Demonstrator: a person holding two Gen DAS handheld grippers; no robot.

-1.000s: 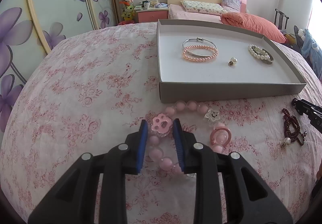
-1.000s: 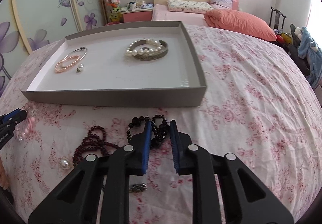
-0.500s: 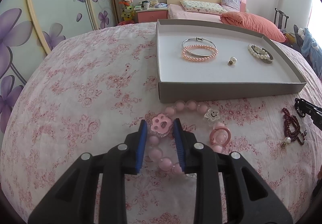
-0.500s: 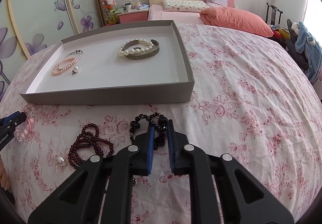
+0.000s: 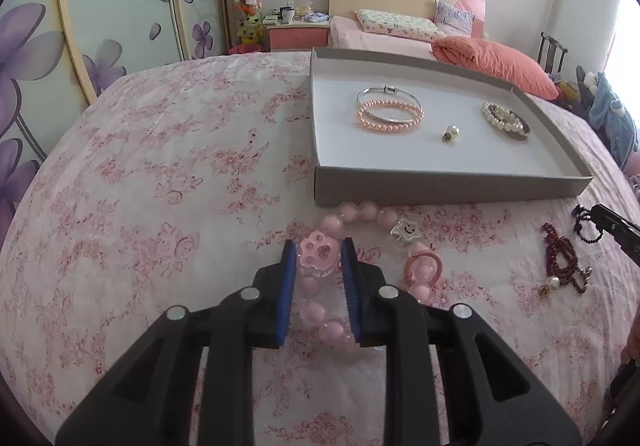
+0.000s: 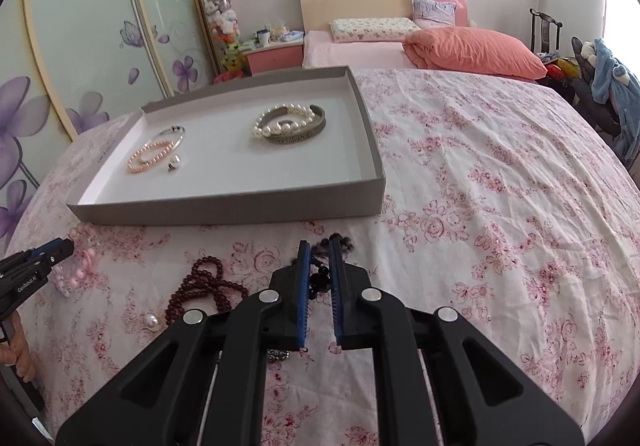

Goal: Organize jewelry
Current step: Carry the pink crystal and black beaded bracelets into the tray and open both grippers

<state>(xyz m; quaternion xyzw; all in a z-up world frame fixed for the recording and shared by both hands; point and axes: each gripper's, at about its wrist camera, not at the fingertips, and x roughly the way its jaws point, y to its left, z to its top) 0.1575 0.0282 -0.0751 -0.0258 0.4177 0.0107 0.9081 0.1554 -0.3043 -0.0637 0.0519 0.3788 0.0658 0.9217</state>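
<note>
- White bedsheet printed with pink roses [image 6: 500, 181]
- Grey cardboard tray with white floor [image 6: 224, 207]
- Pale pink chunky bead bracelet with paw charm [image 5: 320, 252]
- Dark red bead string [image 6: 208, 288]
- Black bead bracelet [image 6: 320, 280]
- Salmon pearl bracelet [image 5: 388, 117]

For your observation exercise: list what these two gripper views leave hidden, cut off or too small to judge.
- Black beads, right view: partly hidden between the right gripper fingers.
- Pink bracelet, left view: its near end hidden under the left gripper.
- Earring in the tray: too small.

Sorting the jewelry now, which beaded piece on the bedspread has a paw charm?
The chunky pink bead bracelet between the left gripper's fingers; the dark red strand has none.
</note>
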